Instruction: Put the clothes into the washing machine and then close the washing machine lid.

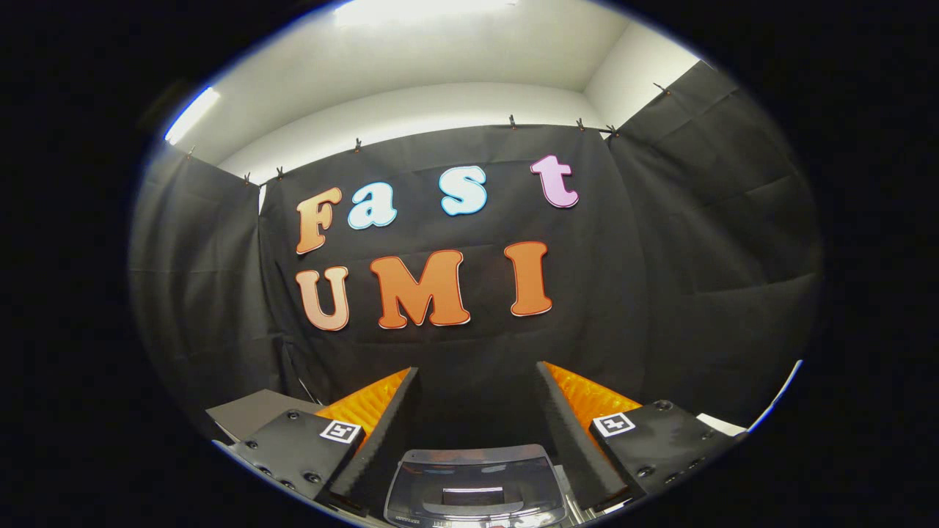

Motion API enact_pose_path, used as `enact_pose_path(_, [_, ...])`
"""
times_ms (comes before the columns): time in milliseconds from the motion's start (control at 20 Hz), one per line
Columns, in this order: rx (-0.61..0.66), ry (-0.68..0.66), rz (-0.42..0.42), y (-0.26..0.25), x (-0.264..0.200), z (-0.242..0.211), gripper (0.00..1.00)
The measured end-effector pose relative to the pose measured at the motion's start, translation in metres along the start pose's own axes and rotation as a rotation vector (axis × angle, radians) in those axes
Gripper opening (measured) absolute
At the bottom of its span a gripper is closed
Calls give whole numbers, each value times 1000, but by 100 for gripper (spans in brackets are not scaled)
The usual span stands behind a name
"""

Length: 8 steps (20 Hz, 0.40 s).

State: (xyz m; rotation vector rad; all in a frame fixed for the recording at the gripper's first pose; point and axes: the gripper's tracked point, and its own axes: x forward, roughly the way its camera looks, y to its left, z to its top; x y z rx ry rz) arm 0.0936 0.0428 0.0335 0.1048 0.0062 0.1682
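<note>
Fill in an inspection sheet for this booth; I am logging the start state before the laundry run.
Surface: a grey board beside the fingers, its top bare where it shows.
Job's things: washing machine low between the fingers, its glass lid down; clothes: nothing seen.
Clutter: nothing seen.
Grippers: gripper open, fingers wide apart, nothing between them but the machine below.
Cables: a thin dark line by the board, possibly a cable; cannot tell.
Surroundings: black cloth wall clipped up on three sides, white wall and ceiling light above.
</note>
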Motion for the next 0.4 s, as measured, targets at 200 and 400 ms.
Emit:
enact_pose_path(200, [-6,10,-4,3,6,-3,99])
enact_pose_path(400, [-6,15,-2,6,7,-6,99])
